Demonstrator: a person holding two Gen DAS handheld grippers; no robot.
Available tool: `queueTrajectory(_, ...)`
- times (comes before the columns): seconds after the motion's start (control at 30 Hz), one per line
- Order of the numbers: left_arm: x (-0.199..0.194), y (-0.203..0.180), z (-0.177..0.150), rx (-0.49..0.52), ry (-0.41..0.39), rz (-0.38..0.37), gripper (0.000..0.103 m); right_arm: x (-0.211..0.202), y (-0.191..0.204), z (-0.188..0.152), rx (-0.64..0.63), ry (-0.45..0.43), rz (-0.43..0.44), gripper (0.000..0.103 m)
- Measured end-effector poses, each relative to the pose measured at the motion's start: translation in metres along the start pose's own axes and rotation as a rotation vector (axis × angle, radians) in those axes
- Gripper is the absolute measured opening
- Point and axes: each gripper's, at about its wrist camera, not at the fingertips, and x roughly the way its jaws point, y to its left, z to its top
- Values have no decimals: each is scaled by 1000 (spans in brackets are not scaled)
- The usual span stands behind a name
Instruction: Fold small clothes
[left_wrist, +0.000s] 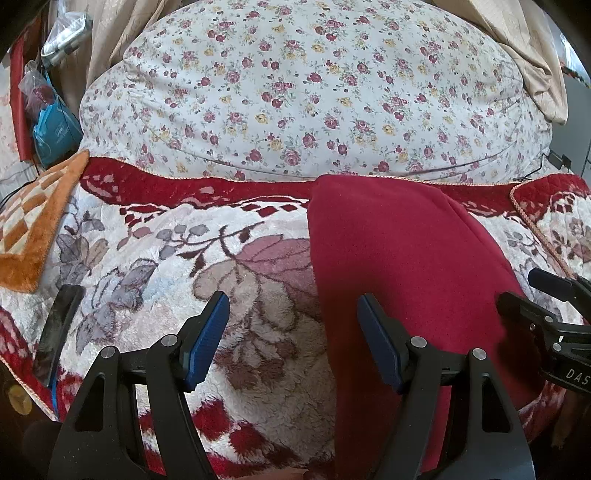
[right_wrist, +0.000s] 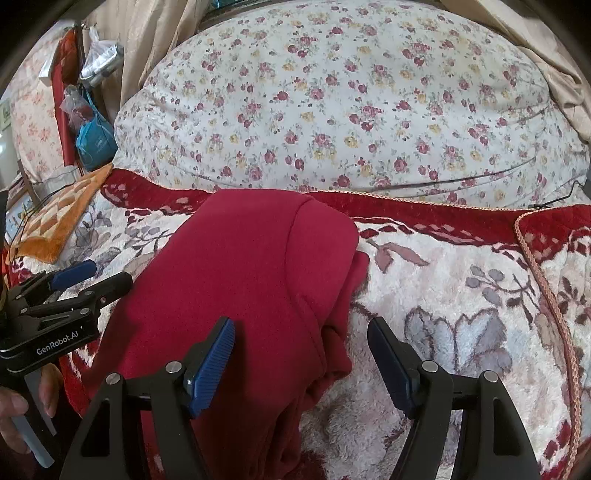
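A dark red garment lies folded lengthwise on a plush floral blanket. In the left wrist view my left gripper is open and empty, straddling the garment's left edge, with one blue pad over the blanket and the other over the cloth. In the right wrist view the garment lies centre-left, and my right gripper is open and empty over its rumpled right edge. Each gripper shows in the other's view: the right one at the far right, the left one at the far left.
A big pillow with small roses lies behind the blanket. An orange checked cushion sits at the left. A dark phone lies on the blanket's left part. Bags and beige curtains stand at the back left.
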Motion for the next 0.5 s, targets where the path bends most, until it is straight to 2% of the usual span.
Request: queueTrajectory(0.5, -1, -1, 0, 14, -8, 2, 72, 2, 1, -2, -1, 7, 1, 73)
